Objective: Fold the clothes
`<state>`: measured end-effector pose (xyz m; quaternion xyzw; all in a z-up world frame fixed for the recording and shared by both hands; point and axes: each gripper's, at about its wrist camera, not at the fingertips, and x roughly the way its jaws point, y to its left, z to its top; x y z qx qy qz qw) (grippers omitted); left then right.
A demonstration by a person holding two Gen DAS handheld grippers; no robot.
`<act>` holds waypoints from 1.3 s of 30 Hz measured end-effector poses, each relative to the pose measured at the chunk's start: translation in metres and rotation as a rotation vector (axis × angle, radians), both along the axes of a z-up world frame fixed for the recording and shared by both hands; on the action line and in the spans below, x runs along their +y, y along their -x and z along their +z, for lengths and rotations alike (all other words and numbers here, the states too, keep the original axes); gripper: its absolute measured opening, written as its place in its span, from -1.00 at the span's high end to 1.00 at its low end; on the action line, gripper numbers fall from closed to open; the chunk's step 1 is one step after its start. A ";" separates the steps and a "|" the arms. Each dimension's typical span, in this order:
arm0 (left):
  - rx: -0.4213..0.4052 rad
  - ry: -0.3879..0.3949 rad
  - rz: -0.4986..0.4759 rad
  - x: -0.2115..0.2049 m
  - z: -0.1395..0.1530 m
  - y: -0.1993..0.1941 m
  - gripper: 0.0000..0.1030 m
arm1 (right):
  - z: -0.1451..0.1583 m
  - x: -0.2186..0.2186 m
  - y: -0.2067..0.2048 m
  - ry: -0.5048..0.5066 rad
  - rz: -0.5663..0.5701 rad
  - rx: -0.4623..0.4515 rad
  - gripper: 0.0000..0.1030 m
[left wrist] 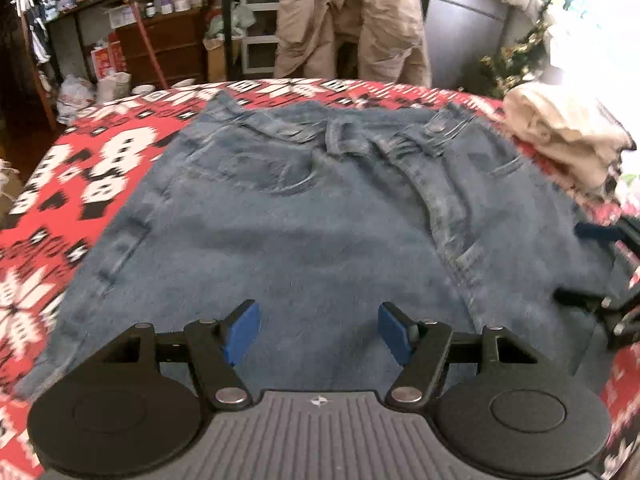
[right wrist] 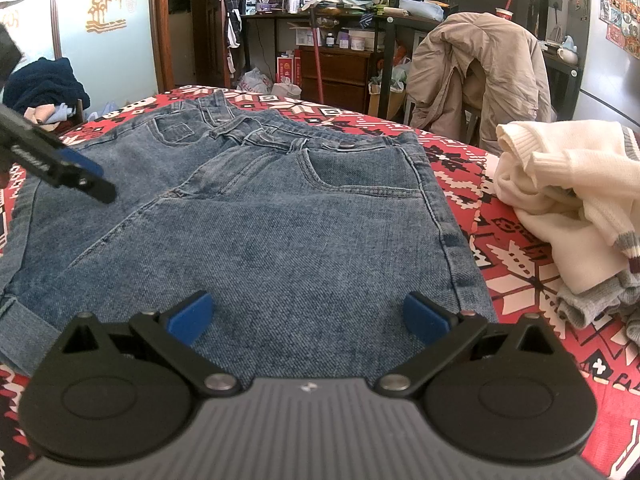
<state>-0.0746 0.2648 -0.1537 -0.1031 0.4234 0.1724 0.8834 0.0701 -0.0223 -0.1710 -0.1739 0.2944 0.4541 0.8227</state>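
Note:
Blue denim jeans (left wrist: 304, 220) lie spread flat on the table, waistband at the far side; they also fill the right wrist view (right wrist: 280, 216). My left gripper (left wrist: 319, 330) is open and empty, hovering just above the denim near its front edge. My right gripper (right wrist: 308, 318) is open and empty above the right part of the jeans. The right gripper's fingers show at the right edge of the left wrist view (left wrist: 600, 264). The left gripper's fingers reach in at the left of the right wrist view (right wrist: 80, 176).
A red and white patterned tablecloth (right wrist: 516, 264) covers the table. A cream sweater pile (right wrist: 568, 196) lies to the right of the jeans, also in the left wrist view (left wrist: 560, 132). A chair draped with a beige coat (right wrist: 476, 76) stands behind the table.

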 end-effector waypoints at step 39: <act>-0.128 -0.009 -0.056 0.003 0.020 -0.011 -0.43 | 0.038 0.020 -0.003 -0.020 -0.054 0.084 0.10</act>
